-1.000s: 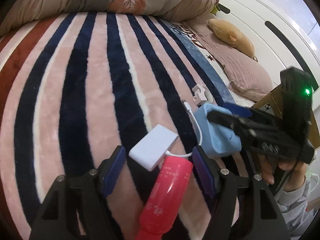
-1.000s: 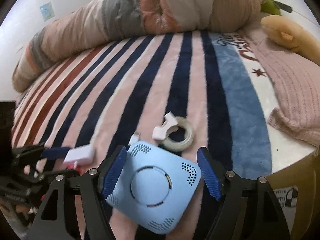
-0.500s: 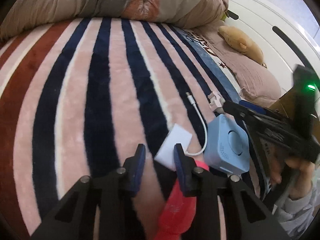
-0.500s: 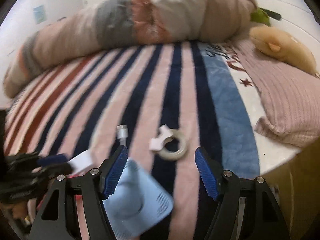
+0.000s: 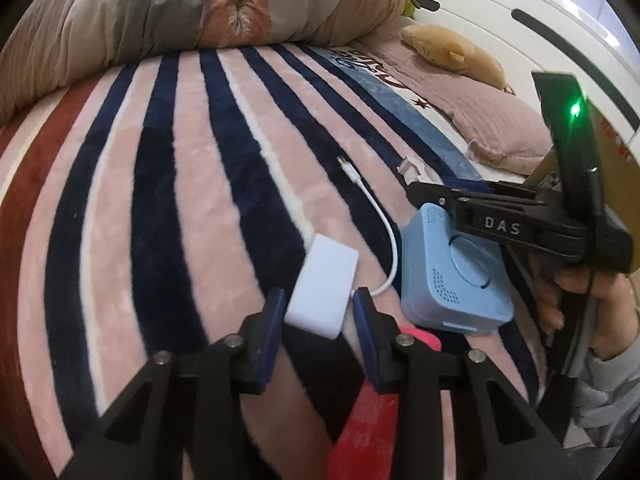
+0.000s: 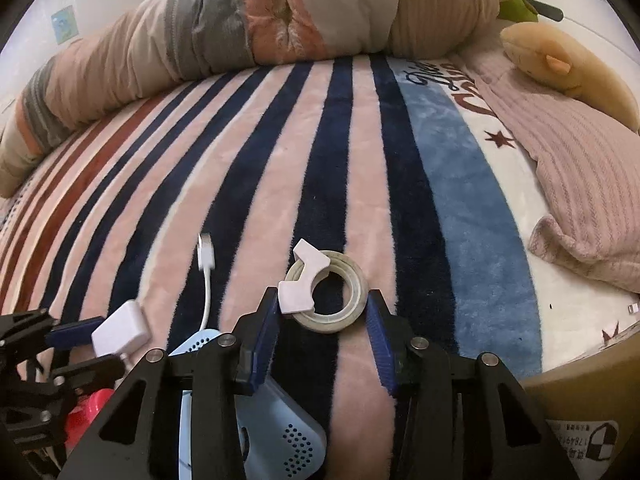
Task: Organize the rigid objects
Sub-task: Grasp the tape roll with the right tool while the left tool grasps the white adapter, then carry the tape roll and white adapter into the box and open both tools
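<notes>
On the striped blanket, my left gripper (image 5: pixel 318 316) closes around the near end of a white adapter box (image 5: pixel 324 290) with a white cable (image 5: pixel 384 236); the pads look to touch its sides. A red bottle (image 5: pixel 372 412) lies under the right finger. A light blue square device (image 5: pixel 452 280) lies to the right. My right gripper (image 6: pixel 322 320) stands half open around a clear tape roll (image 6: pixel 332 300) with a white plastic piece (image 6: pixel 304 280) on it, not touching. The blue device (image 6: pixel 272 440) lies beneath it; the adapter box (image 6: pixel 120 328) is at the left.
A rolled duvet (image 6: pixel 260 28) lies across the back of the bed. A pink pillow (image 6: pixel 580 168) and a tan plush toy (image 6: pixel 560 64) lie at the right. A cardboard box (image 6: pixel 580 400) stands at the bed's right edge. A white headboard (image 5: pixel 500 20) is behind.
My left gripper let go of the red bottle, narrowed and moved forward onto the white adapter box. My right gripper released the blue device, moved forward and narrowed around the tape roll.
</notes>
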The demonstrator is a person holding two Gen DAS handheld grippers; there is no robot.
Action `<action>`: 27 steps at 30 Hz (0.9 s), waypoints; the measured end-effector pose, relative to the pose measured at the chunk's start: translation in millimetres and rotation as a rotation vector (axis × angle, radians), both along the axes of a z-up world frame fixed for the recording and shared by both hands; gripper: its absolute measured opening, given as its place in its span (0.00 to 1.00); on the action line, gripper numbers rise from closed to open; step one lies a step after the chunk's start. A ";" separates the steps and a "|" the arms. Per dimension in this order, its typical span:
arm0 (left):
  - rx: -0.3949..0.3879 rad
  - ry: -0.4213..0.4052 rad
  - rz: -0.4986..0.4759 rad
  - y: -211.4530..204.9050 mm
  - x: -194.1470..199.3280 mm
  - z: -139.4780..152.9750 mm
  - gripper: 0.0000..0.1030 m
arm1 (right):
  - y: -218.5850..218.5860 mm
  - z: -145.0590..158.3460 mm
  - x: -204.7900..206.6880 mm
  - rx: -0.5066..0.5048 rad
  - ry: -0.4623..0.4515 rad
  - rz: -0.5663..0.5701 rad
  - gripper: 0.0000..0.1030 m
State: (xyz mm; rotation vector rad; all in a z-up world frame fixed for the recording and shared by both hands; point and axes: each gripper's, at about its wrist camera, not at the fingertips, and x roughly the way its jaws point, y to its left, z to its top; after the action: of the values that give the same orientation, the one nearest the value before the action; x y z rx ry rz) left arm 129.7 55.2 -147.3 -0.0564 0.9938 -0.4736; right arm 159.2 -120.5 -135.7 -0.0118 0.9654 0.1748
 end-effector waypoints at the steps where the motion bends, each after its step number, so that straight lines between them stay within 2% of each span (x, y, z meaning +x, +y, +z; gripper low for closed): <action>1: 0.011 -0.009 0.000 -1.0 0.2 0.0 0.26 | -0.3 -0.3 0.4 0.003 0.000 0.002 0.37; 10: 0.044 -0.012 0.033 24.5 -22.0 7.5 0.26 | 4.9 9.7 -8.7 0.027 -0.047 0.047 0.37; 15: 0.031 0.002 0.041 21.7 -20.4 -2.5 0.27 | 19.6 24.0 -20.5 0.033 -0.086 0.106 0.37; 19: 0.034 -0.020 0.065 13.8 -11.8 -5.9 0.25 | 31.2 41.5 -39.2 0.034 -0.131 0.156 0.37; 23: 0.070 -0.028 0.086 6.5 -6.1 -6.3 0.24 | 34.6 61.0 -59.2 0.045 -0.175 0.193 0.37; 27: 0.102 -0.058 0.123 2.8 -11.9 16.3 0.24 | 32.7 87.7 -84.5 0.079 -0.236 0.237 0.37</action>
State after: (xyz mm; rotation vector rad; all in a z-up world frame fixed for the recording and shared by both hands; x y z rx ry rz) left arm 117.8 58.1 -131.0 -0.0122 0.9505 -0.3102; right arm 74.7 -87.8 -48.0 -0.0728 0.7196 0.4209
